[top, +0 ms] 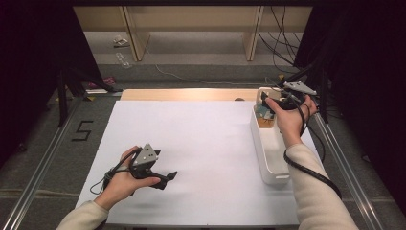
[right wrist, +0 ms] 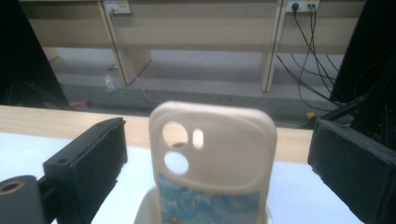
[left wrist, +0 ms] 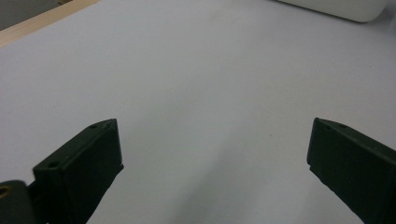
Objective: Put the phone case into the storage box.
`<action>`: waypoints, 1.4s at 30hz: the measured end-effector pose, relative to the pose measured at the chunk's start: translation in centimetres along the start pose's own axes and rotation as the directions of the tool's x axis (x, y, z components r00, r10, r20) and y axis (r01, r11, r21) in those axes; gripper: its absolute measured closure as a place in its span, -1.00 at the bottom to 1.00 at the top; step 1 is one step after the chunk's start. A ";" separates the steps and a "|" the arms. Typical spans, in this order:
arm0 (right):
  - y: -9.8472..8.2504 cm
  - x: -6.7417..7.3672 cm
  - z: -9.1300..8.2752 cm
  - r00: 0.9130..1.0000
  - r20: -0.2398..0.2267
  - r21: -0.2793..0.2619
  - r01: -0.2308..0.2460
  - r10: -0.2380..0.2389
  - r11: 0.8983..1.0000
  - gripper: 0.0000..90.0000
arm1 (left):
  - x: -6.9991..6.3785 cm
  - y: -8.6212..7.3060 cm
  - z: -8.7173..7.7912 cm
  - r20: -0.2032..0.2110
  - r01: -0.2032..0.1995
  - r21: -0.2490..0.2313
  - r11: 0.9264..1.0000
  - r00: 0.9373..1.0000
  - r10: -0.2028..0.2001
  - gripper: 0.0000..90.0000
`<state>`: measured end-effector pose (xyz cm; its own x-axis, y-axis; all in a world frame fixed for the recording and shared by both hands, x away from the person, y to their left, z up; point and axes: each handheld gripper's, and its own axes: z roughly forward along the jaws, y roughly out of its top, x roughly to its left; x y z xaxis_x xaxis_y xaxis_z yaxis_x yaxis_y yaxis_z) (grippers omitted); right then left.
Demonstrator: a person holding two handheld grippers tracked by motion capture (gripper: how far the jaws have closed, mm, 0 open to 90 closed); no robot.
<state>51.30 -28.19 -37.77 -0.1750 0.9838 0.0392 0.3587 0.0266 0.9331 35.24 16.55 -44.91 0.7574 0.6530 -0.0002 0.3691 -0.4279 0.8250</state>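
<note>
Cream silicone phone case (right wrist: 213, 156) stands upright in the far end of the long white plastic bin (top: 273, 160), between the spread jaws of the right gripper (right wrist: 215, 161), untouched. By judgement the grasp is pending: the jaws must close squarely on the case's edges. Left gripper (left wrist: 212, 154) rests spread over the white table (top: 201, 143).

Cream case, white bin
Cream phone case (right wrist: 212, 149) with blue wave print; white bin (top: 270, 148); white surface (top: 201, 143); black tongs (right wrist: 212, 168).

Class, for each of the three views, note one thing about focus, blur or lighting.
High view: the white table is evenly lit, while the surroundings at both sides fall into darkness. Left gripper view: the left tongs look soft-edged over the bright surface, with faint shadows beneath. Right gripper view: the phone case is close and out of focus; the shelving behind is sharper.
</note>
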 end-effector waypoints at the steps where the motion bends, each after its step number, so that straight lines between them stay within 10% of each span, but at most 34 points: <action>1: -0.1 0.0 -0.2 1.000 -0.003 0.001 -0.003 0.003 1.000 -0.87 | 0.0 0.0 0.0 -0.001 -0.002 0.001 1.000 1.000 0.002 -0.94; 42: -2.1 2.8 -6.5 0.968 -0.229 -0.020 0.097 -0.099 0.995 -0.83 | 0.1 0.0 -0.1 -0.005 0.010 -0.002 1.000 1.000 -0.010 -0.93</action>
<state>44.05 -26.67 -37.32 -0.4153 0.9093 0.0271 0.3214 0.1188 0.9395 35.26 16.69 -44.88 0.7511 0.6602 -0.0061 0.3759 -0.4200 0.8260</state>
